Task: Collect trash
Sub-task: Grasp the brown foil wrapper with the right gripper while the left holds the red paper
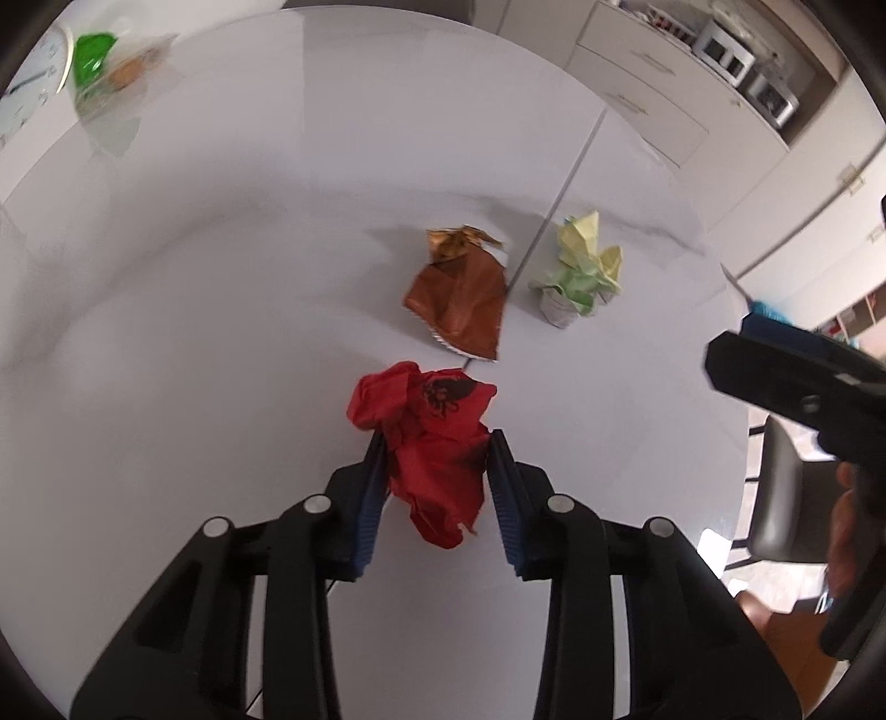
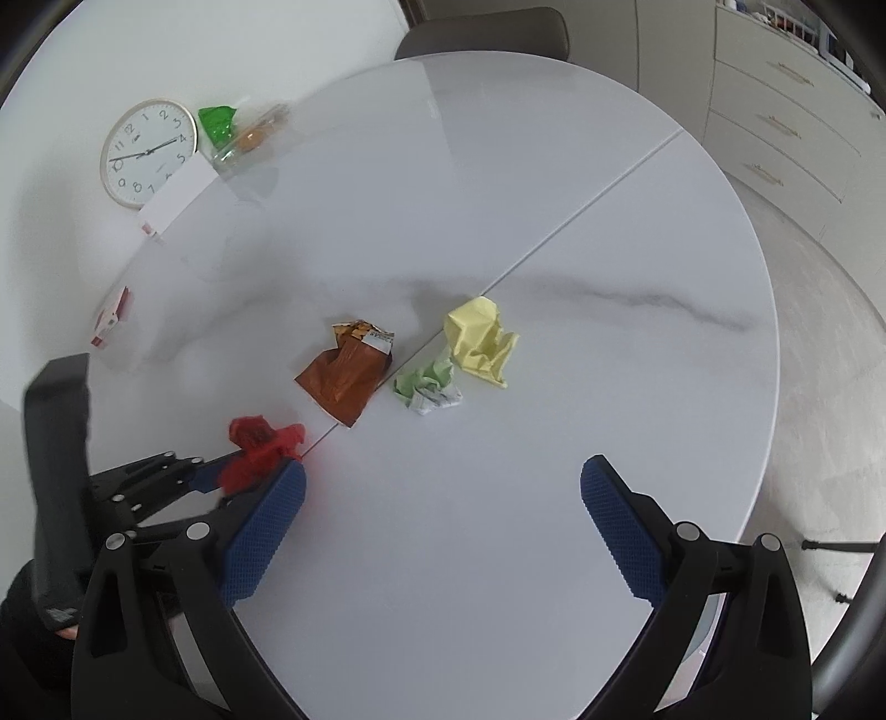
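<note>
My left gripper (image 1: 434,443) is shut on a crumpled red paper (image 1: 429,437), held just above the white round table (image 1: 221,288); the red paper also shows in the right wrist view (image 2: 260,446) with the left gripper (image 2: 243,471) around it. A brown snack wrapper (image 1: 459,293) (image 2: 346,376) lies beyond it on the table. A crumpled yellow paper (image 2: 482,340) (image 1: 587,243) and a green-white paper ball (image 2: 429,385) (image 1: 576,288) lie to the right of the wrapper. My right gripper (image 2: 443,487) is open and empty, above the table's near side.
A wall clock (image 2: 148,152), a white card (image 2: 177,196), a green and clear plastic bag (image 2: 232,133) and a red-white box (image 2: 113,318) sit at the table's far left. A chair (image 2: 487,30) stands behind the table. Drawers (image 2: 786,116) line the right wall.
</note>
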{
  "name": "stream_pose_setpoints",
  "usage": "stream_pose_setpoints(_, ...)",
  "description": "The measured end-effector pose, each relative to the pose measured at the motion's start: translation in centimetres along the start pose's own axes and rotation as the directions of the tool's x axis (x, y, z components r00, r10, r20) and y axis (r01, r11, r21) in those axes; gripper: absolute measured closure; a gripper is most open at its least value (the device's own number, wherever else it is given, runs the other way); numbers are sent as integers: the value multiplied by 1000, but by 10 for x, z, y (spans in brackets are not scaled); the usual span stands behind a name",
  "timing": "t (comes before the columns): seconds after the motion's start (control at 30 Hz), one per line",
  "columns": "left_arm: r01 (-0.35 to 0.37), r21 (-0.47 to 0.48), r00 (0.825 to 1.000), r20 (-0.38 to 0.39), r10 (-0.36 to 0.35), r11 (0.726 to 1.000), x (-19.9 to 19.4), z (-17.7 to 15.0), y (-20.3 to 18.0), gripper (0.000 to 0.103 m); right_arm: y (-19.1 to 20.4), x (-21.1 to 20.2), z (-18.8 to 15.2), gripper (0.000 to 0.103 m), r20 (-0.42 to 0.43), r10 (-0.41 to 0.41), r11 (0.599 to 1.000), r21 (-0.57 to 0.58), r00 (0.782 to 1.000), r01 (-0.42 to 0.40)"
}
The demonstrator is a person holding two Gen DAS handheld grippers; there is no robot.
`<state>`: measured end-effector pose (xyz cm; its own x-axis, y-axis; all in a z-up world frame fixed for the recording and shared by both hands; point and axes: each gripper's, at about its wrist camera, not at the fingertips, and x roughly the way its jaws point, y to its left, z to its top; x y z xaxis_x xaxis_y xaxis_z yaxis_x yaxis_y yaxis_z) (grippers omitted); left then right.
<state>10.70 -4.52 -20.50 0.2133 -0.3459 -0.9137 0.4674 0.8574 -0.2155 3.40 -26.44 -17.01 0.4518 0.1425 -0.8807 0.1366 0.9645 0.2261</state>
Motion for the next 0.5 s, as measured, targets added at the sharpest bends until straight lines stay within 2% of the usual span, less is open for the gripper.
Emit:
stream_pose_setpoints(0.07, -6, -21, 1000, 3, 6, 1000, -4, -2, 6, 69, 1, 7, 6, 14, -9, 2, 1000, -17, 1000, -2)
stream_pose_setpoints(0.17, -3, -50, 1000, 14, 4, 999, -12, -6, 15, 69, 5, 10, 21, 21, -14, 4, 999, -36, 1000, -5)
stream_pose_setpoints(0.27, 0, -74, 1000, 30, 2, 997, -20, -15, 28, 69, 21, 9, 33, 22, -12, 39, 997, -67, 999, -40)
stream_pose_setpoints(0.37, 9, -94, 999, 49, -4, 995, -31, -20, 39, 69, 42, 20, 42, 22, -28, 82, 996, -42, 996, -83)
stream_pose_setpoints(0.5, 26, -105, 998, 58, -20, 994, -35, -19, 46, 69, 66, 43, 44, 22, -50, 70, 997, 25, 996, -69)
